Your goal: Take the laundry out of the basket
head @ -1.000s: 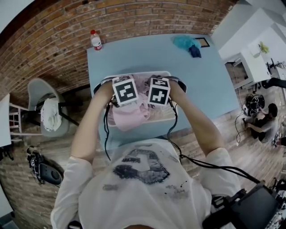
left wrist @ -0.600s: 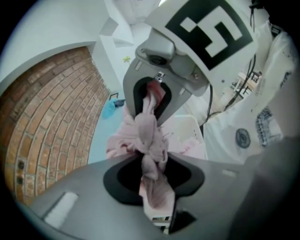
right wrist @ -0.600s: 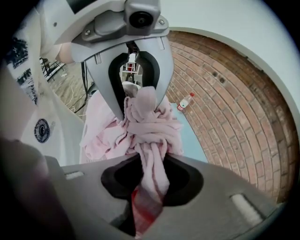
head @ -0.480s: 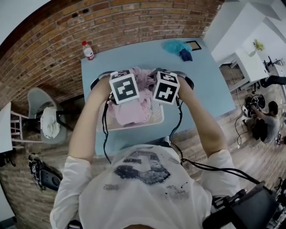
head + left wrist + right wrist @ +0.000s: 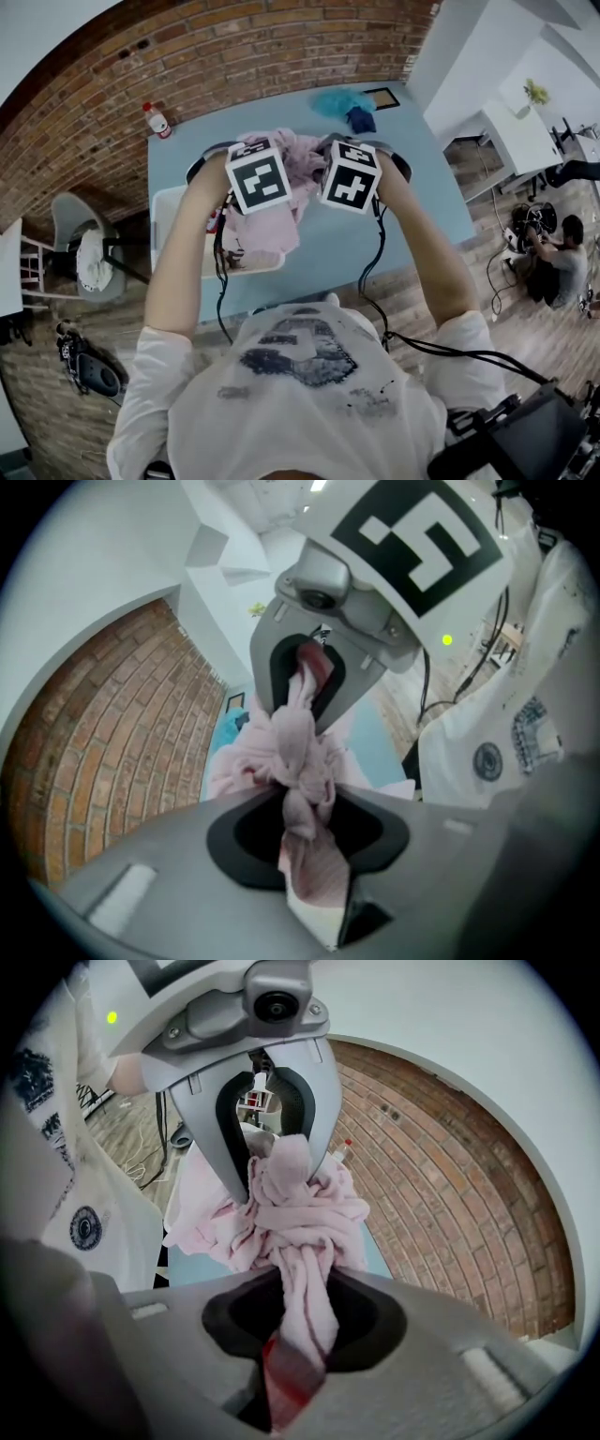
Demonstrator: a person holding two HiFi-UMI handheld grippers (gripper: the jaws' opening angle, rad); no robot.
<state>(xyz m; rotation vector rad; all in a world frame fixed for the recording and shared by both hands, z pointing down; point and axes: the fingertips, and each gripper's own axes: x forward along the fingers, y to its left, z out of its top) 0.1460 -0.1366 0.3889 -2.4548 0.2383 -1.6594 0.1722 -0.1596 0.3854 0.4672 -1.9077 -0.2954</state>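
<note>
At the far left of the tabletop (image 5: pixel 412 202) a bottle (image 5: pixel 156 120) is seen, and nearer the person the white basket (image 5: pixel 167 202) is set at the left edge. The left tongs (image 5: pixel 305 841) are clamped on a bunched fold of a pink garment (image 5: pixel 272 211). The same garment is pinched by the right tongs (image 5: pixel 295 1335), so it is slung between the two as a twisted rope. It is held up above the tabletop, its loose lower part hanging over the right end of the basket. Whether it touches the rim cannot be told. A little more cloth seems to lie in the basket, though it is mostly hidden by the arm. Further right, at the far edge, a teal cloth (image 5: pixel 336 99) is lying.

The step in hand is judged to be the lifting-out of this garment. For the next move, the hanging part should be carried clear of the rim, the garment brought over the bare tabletop to the right and lowered there, and both tongs then opened.
</note>
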